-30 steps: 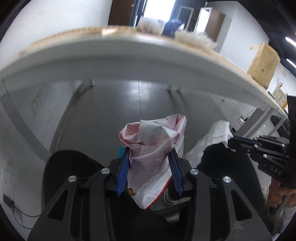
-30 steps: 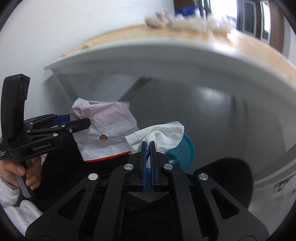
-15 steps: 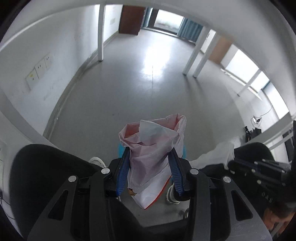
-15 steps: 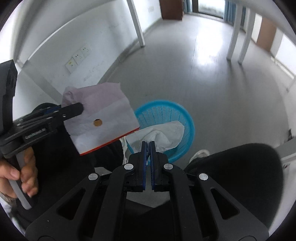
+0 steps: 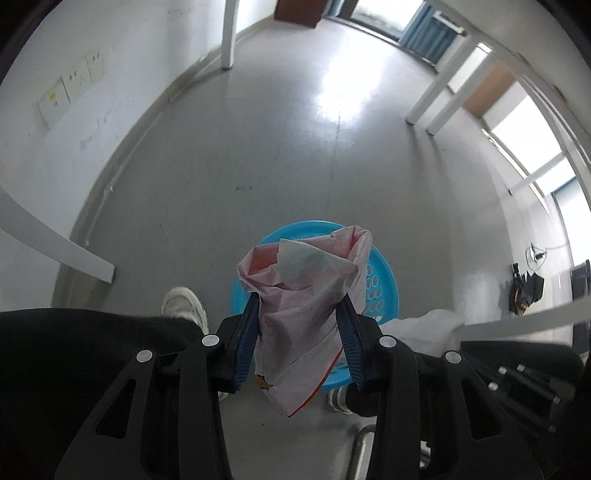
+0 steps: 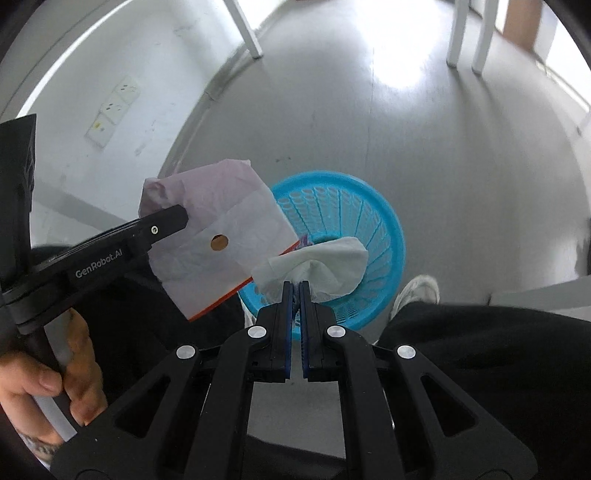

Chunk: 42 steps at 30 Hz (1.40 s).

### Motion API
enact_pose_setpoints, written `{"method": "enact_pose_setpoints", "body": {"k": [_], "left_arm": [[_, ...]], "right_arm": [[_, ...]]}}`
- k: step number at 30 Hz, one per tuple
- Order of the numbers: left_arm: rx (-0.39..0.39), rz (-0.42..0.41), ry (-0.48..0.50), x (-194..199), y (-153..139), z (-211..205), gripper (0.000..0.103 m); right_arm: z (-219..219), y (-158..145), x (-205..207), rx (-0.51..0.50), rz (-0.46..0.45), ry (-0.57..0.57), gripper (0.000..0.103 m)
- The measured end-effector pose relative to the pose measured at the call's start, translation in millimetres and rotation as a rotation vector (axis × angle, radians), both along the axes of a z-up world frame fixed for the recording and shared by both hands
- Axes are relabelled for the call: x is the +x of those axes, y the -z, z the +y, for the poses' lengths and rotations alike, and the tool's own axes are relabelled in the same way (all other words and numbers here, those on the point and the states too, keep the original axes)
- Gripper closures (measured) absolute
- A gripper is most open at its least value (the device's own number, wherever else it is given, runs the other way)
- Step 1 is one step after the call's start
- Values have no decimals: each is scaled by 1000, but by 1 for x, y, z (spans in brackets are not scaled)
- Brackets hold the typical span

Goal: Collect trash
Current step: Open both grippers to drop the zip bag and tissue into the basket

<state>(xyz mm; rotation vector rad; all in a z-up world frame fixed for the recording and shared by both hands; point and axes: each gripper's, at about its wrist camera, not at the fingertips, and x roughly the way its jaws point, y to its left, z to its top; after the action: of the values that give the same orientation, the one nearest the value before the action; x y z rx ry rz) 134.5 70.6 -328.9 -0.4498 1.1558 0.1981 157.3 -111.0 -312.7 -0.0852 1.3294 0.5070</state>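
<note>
My left gripper [image 5: 300,301] is shut on a crumpled pale pink paper bag [image 5: 303,295] with an orange-red lower edge. It hangs above a blue plastic basket [image 5: 384,284] that stands on the floor. In the right wrist view the same bag [image 6: 221,240] shows at the left, held by the left gripper [image 6: 177,218]. My right gripper [image 6: 294,285] is shut on a white crumpled tissue [image 6: 325,264], which hangs over the near rim of the blue basket [image 6: 388,221]. The basket's mesh wall is visible; its bottom is mostly hidden.
Grey floor all around the basket. White table legs [image 5: 229,33] stand at the back, and a white beam [image 5: 55,247] crosses at the left. A person's dark trouser legs [image 6: 480,347] and white shoes [image 5: 184,306] flank the basket. A hand [image 6: 55,373] grips the left tool.
Both grippers have dropped from table-edge height and tilted down toward the floor. The blue basket has come into view under the bag and the tissue. Neither grip has changed.
</note>
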Motion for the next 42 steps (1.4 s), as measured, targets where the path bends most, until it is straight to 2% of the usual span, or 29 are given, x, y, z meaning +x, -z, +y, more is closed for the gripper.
{"method": "enact_pose_setpoints", "body": {"k": [5, 9, 15, 17, 18, 19, 20, 22, 28, 33, 36, 39, 42], "left_arm": [[-89, 87, -57, 20, 29, 9, 62], [-111, 128, -74, 25, 43, 9, 62], [-112, 140, -59, 32, 54, 6, 61], [-114, 118, -51, 34, 51, 6, 53], [-105, 102, -48, 34, 46, 5, 40], [-97, 92, -47, 35, 46, 7, 35], [-87, 82, -46, 34, 44, 7, 35], [-91, 79, -41, 34, 44, 6, 35], [-73, 74, -44, 26, 35, 7, 35], [-71, 104, -52, 6, 28, 7, 35], [-80, 63, -43, -11, 7, 10, 34], [-73, 45, -12, -26, -12, 11, 31], [-62, 22, 18, -43, -36, 14, 30]], "right_arm": [[6, 29, 23, -39, 60, 49, 100], [12, 43, 33, -58, 93, 58, 100], [6, 59, 45, -55, 142, 92, 97], [4, 58, 47, -41, 148, 108, 90], [3, 61, 48, -35, 148, 114, 87], [2, 61, 48, -34, 149, 120, 87], [1, 61, 48, -35, 150, 123, 86], [0, 61, 48, -39, 147, 126, 76], [-1, 53, 42, -42, 116, 124, 68], [2, 39, 30, -52, 80, 97, 66], [4, 20, 15, -45, 24, 58, 59], [6, 3, 0, -52, -23, 25, 58], [5, -19, -16, -45, -90, -8, 53]]}}
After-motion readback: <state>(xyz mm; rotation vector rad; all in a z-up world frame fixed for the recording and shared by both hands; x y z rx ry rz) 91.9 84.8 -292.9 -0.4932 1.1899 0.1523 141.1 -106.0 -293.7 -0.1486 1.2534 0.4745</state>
